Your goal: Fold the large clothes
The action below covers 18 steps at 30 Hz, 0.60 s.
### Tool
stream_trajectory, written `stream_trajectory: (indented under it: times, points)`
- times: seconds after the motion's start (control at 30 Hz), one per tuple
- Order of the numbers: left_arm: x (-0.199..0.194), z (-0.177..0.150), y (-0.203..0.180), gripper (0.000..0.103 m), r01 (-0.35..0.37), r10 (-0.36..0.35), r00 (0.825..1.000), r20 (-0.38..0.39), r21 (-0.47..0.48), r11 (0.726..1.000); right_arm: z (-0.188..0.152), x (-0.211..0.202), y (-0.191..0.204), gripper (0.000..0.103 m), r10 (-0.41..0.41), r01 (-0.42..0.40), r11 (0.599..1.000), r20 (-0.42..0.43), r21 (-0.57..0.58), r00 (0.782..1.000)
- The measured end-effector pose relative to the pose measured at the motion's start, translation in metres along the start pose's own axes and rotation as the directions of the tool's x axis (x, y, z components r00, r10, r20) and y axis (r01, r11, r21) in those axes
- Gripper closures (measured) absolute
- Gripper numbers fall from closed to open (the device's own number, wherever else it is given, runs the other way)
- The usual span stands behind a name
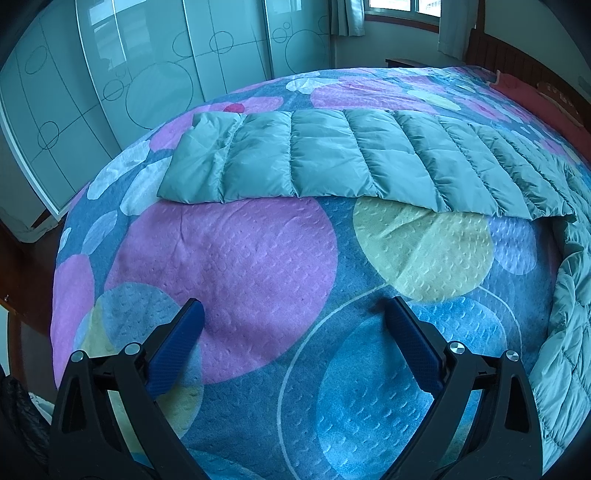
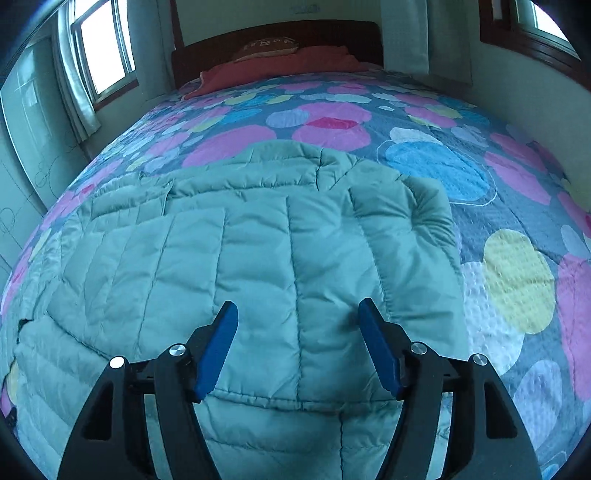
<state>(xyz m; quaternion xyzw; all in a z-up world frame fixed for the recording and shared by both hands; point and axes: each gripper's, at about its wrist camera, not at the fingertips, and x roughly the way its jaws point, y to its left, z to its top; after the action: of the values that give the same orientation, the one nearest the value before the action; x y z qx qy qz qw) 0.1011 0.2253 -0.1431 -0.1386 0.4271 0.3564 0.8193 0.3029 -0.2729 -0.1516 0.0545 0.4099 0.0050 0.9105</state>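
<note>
Jaws apart on both tools, nothing held. L gripper (image 1: 293, 314) hangs over bare bedspread (image 1: 229, 258), blue pads wide; R gripper (image 2: 298, 317) hangs w/ pads apart over the body of a pale-green quilted puffer jacket (image 2: 236, 266) spread flat on the bed.

Jacket position: in the right wrist view it fills the lower left and centre of frame, collar end toward the upper centre, near the headboard (image 2: 277, 33) side; its rounded edge runs down the frame's right-centre. One sleeve (image 1: 314, 155) sticks out sideways: in the left wrist view it lies as a long band across the upper middle of frame, cuff end at upper left, shoulder end running off to the right, where it joins the jacket body at the right edge.

Key relation: sleeve's long axis lies crosswise to the L jaws and ahead of them, w/ open bedspread between; its near edge faces the L gripper. L tool is the nearer one to the cuff; R tool sits above the torso. Likely next step, judged from layout: L reaches fwd to the sleeve to fold it in over the body. Wardrobe doors (image 1: 110, 74) stand beyond the bed at upper left.
</note>
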Motion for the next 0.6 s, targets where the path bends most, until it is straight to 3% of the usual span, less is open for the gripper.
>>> stream_trajectory:
  times: [0.2, 0.33, 0.4, 0.5, 0.6]
  points:
    - [0.000, 0.000, 0.006, 0.002, 0.030, -0.031, 0.999, -0.009, -0.026, 0.999, -0.010, 0.016, 0.002, 0.035, -0.024, 0.024, 1.000, -0.019, -0.011, 1.000]
    - [-0.007, 0.001, 0.018, 0.002, 0.102, -0.102, 0.995, 0.005, -0.084, 0.991, -0.012, 0.016, 0.002, 0.034, -0.022, 0.021, 1.000, -0.008, -0.013, 1.000]
    - [-0.010, 0.001, 0.031, 0.002, 0.168, -0.166, 0.986, 0.021, -0.151, 0.974, -0.013, 0.016, 0.001, 0.033, -0.014, 0.014, 1.000, -0.004, -0.008, 1.000]
    - [-0.008, 0.005, 0.055, 0.002, 0.281, -0.273, 0.960, 0.066, -0.273, 0.920, -0.013, 0.015, 0.001, 0.033, -0.008, 0.008, 1.000, 0.000, -0.006, 1.000]
    - [0.003, 0.020, 0.073, 0.002, 0.329, -0.319, 0.944, 0.089, -0.358, 0.874, -0.014, 0.015, 0.000, 0.033, -0.009, 0.009, 1.000, 0.001, -0.006, 1.000]
